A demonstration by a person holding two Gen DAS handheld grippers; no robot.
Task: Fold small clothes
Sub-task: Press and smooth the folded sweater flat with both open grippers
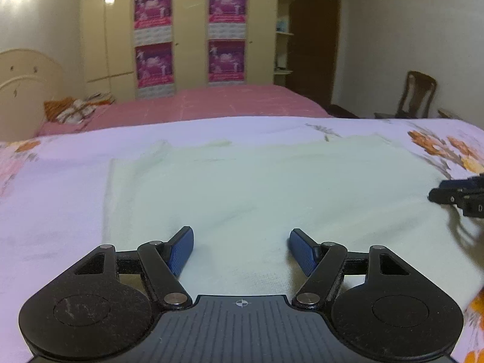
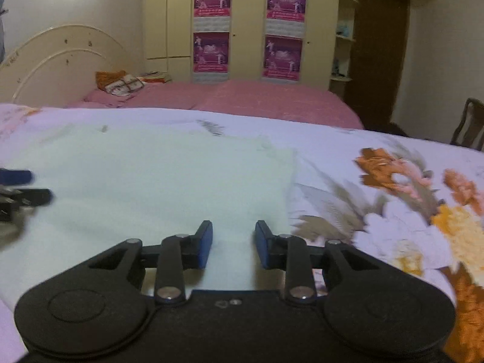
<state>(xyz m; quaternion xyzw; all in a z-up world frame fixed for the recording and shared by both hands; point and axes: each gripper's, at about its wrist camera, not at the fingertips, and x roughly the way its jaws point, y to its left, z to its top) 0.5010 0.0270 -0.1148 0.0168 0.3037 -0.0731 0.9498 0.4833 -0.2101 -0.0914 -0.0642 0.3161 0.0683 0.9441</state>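
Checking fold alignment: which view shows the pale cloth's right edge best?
The right wrist view: the pale cloth ends in a clear edge beside the floral sheet. The left wrist view blurs it behind the right gripper.

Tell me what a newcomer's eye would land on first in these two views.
First, the pale green cloth spread flat on the floral bedsheet, with the left tongs and the right tongs both open above its near part, nothing between their pads. Next, the orange flowers printed on the sheet to the right of the cloth. Behind, four magenta posters hang on the cream wardrobe beyond a pink bed.
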